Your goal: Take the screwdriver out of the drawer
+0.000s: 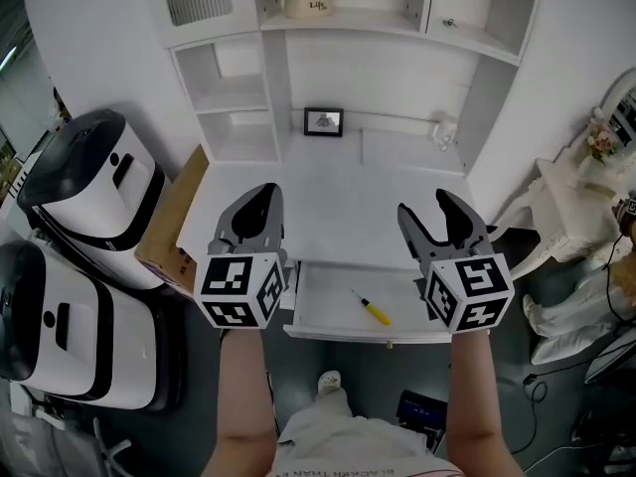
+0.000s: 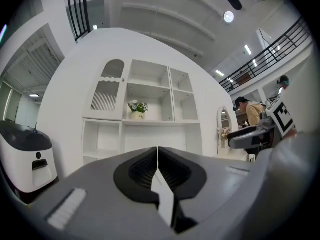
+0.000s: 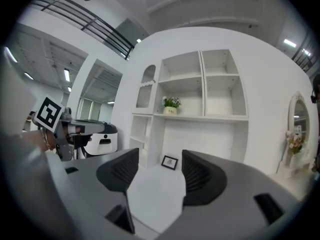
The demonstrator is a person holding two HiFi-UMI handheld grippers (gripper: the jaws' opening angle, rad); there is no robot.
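A screwdriver with a yellow handle lies alone in the open white drawer under the desk's front edge. Both grippers hover level above the desktop, behind the drawer. My left gripper is left of the drawer; its jaws meet at the tips, with nothing between them. To the right, the right gripper stands with its jaws wide apart and nothing between them. Neither gripper touches the screwdriver. The screwdriver does not show in either gripper view.
The white desk has a hutch with open shelves, a small framed picture and a flower pot. Two white-and-black machines and a cardboard box stand at the left. A white vanity table stands at the right.
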